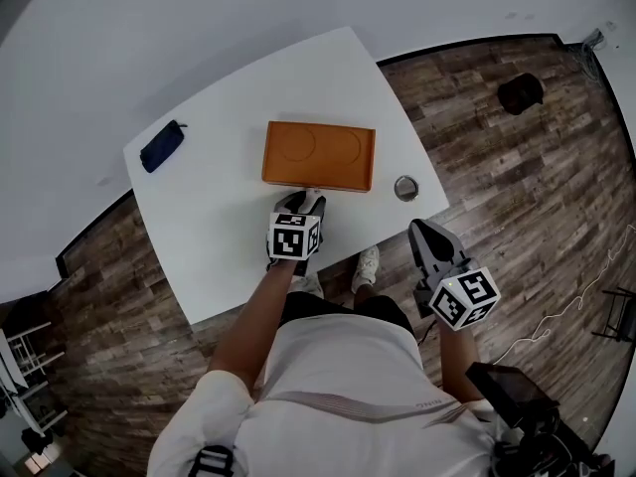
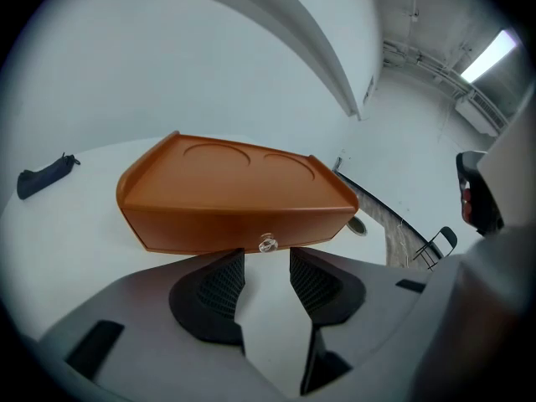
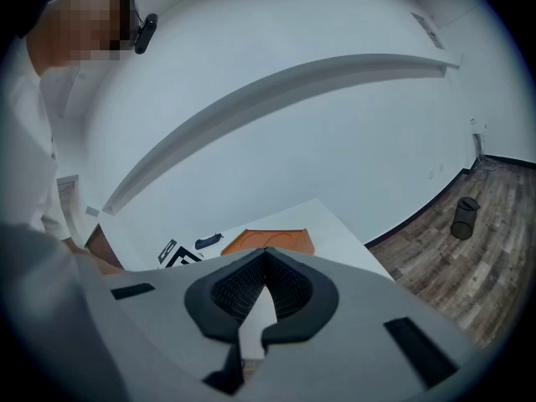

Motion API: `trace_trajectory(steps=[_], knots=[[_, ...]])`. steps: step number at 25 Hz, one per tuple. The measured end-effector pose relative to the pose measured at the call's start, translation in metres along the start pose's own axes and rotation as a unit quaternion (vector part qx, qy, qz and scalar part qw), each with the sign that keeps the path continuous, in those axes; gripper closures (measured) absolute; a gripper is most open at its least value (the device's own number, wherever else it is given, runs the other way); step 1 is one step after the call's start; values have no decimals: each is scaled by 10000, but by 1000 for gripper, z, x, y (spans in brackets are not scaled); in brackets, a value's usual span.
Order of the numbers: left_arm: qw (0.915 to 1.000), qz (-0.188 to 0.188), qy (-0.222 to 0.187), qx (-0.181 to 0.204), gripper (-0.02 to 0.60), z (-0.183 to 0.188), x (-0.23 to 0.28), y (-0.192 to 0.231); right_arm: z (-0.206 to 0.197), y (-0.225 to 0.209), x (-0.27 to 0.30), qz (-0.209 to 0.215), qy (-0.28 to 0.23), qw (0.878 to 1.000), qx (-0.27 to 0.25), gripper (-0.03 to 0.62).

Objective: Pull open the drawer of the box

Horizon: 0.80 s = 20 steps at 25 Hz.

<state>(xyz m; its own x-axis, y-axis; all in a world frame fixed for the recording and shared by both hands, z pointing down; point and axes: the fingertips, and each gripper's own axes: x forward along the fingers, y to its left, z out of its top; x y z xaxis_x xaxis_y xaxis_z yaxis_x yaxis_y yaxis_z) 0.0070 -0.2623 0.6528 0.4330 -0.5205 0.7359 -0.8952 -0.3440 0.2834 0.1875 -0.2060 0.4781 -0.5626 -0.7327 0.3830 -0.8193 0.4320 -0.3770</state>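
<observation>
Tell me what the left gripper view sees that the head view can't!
Only the left gripper view: the little clear knob on the orange box's front, just ahead of the left gripper's open, empty jaws, and a folding chair far off.
Only the head view: the right gripper held beside the white table, and the person's white shirt and shoes.
Both: the orange box, the dark pouch and a small round metal thing on that table.

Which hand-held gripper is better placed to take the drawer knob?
Left: the left hand-held gripper, jaws open, is just short of the knob on the box; the right hand-held gripper is shut, farther back.
</observation>
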Motion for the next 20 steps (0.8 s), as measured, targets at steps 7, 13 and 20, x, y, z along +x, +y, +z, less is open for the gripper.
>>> trace_trajectory(steps=[7, 13, 20], knots=[[9998, 51, -4, -181, 419, 6, 12, 0, -5, -9, -6, -137, 7, 9999, 61, 595], [9994, 174, 136, -260, 483, 2, 11, 1, -6, -6, -6, -82, -2, 10000, 51, 595], [9989, 130, 221, -405, 503, 4, 11, 3, -7, -6, -5, -81, 31, 9999, 52, 595]])
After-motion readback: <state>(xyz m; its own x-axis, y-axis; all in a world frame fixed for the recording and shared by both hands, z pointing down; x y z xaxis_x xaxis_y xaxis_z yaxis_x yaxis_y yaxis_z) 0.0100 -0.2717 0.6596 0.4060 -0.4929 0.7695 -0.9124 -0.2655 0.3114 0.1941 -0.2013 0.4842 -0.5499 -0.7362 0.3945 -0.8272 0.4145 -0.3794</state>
